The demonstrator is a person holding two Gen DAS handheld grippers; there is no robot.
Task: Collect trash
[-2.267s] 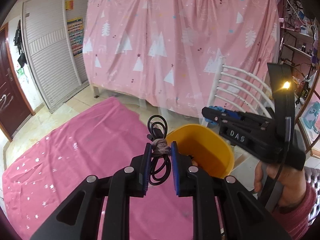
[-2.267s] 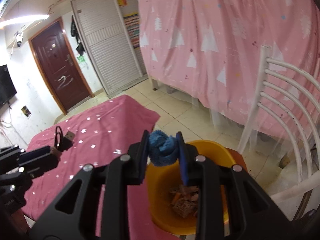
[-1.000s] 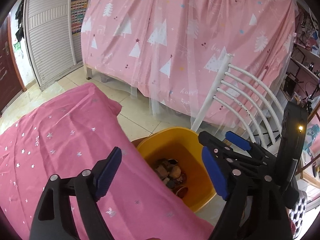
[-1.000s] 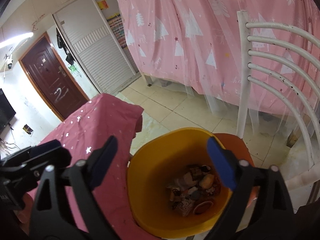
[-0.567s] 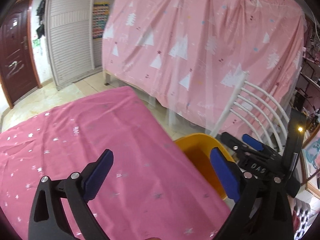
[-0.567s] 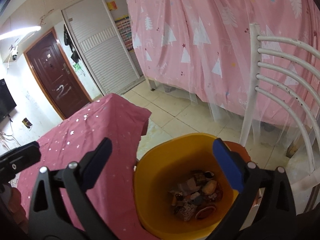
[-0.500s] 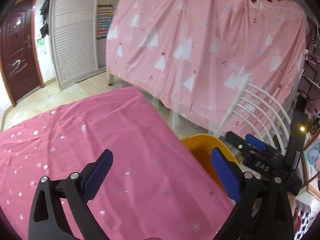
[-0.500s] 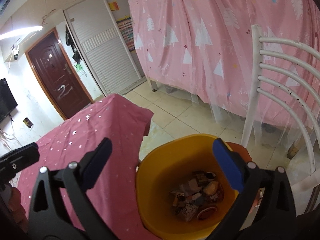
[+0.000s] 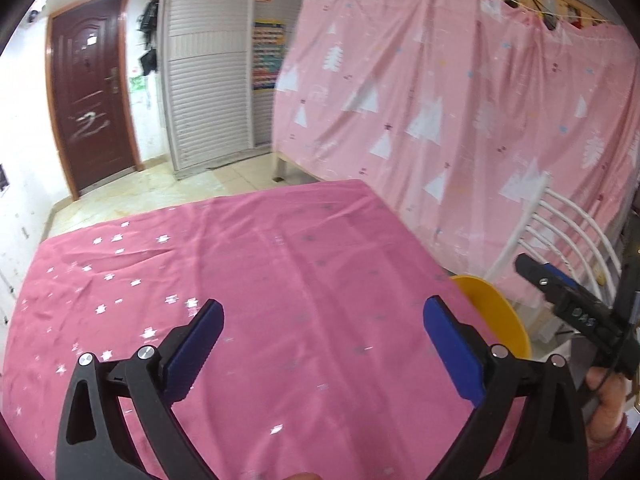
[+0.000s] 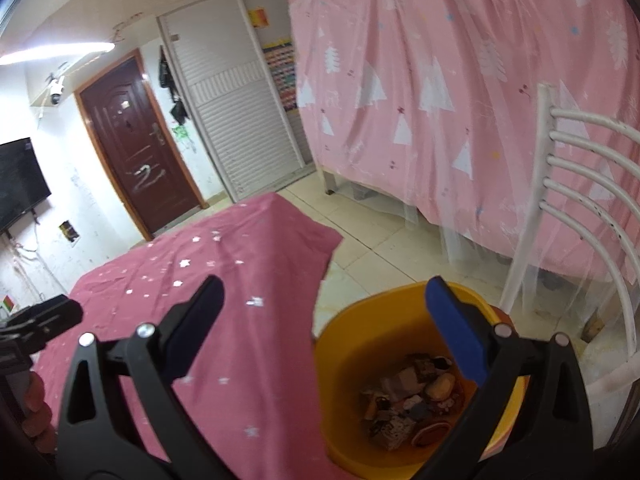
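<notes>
Both grippers have let go since the earlier frames: the coiled cable and the blue bundle they carried are gone from their jaws, and the left view has swung away from the bin onto the table. Left gripper (image 9: pixel 322 318) stands wide apart with nothing between its blue pads, over the pink star-print tablecloth (image 9: pixel 248 264), which lies bare. Right gripper (image 10: pixel 324 300) is spread just as wide and empty, its right finger above the yellow bin (image 10: pixel 360 332). Collected trash (image 10: pixel 412 400) lies heaped at the bin's bottom. "DAS" is readable on the right gripper's body in the left view. A brown door (image 9: pixel 90 92) and white shutters (image 9: pixel 208 80) stand left, a pink tree-print curtain (image 9: pixel 460 100) and a white chair (image 10: pixel 580 184) right, beside the bin.
</notes>
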